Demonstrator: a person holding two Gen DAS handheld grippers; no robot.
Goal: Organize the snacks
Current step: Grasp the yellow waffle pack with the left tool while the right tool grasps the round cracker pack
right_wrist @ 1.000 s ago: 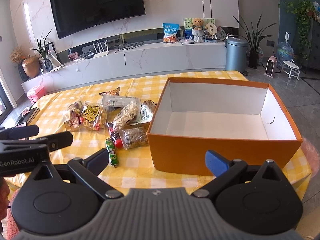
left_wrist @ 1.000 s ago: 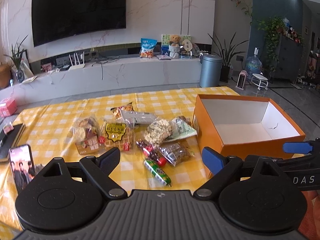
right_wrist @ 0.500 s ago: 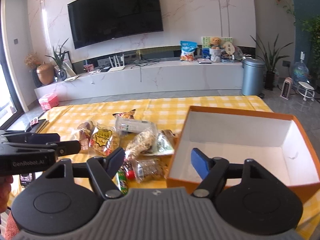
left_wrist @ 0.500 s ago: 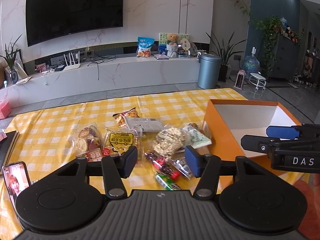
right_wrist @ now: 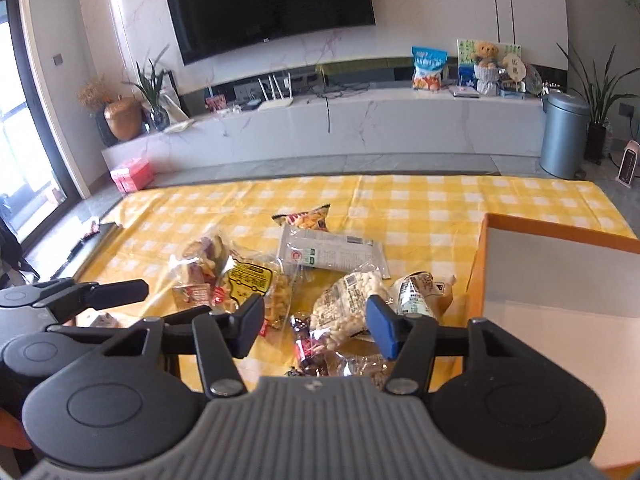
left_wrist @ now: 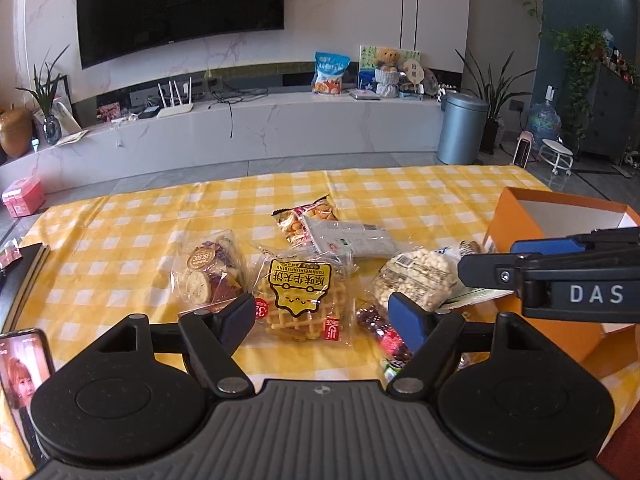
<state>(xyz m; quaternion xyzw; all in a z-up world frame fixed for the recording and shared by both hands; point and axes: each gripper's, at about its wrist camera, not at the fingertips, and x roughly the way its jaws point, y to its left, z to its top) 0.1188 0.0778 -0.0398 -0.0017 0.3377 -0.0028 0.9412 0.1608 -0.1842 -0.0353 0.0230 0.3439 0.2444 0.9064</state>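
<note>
A table covered by a yellow-and-white checked cloth (left_wrist: 120,240) is seen from two gripper cameras. At its right end an open orange box (right_wrist: 560,280) with a white inside is placed, nothing visible in it. A loose heap of snack packets is spread on the cloth just left of the box. The largest of these are a waffle packet (left_wrist: 298,296) with a yellow label, a bag of dried fruit slices (left_wrist: 212,276) to its left, a white flat packet (left_wrist: 352,236) behind it, and a bag of pale puffed pieces (left_wrist: 416,280) nearest the box. A small orange cracker bag (right_wrist: 306,218) is seen at the back. A phone (left_wrist: 22,368) with a lit screen is seen at the table's left edge. The left gripper (left_wrist: 322,316) is held partly open above the waffle packet, gripping nothing. The right gripper (right_wrist: 316,320) is likewise partly open over the puffed bag, nothing between its fingers.
</note>
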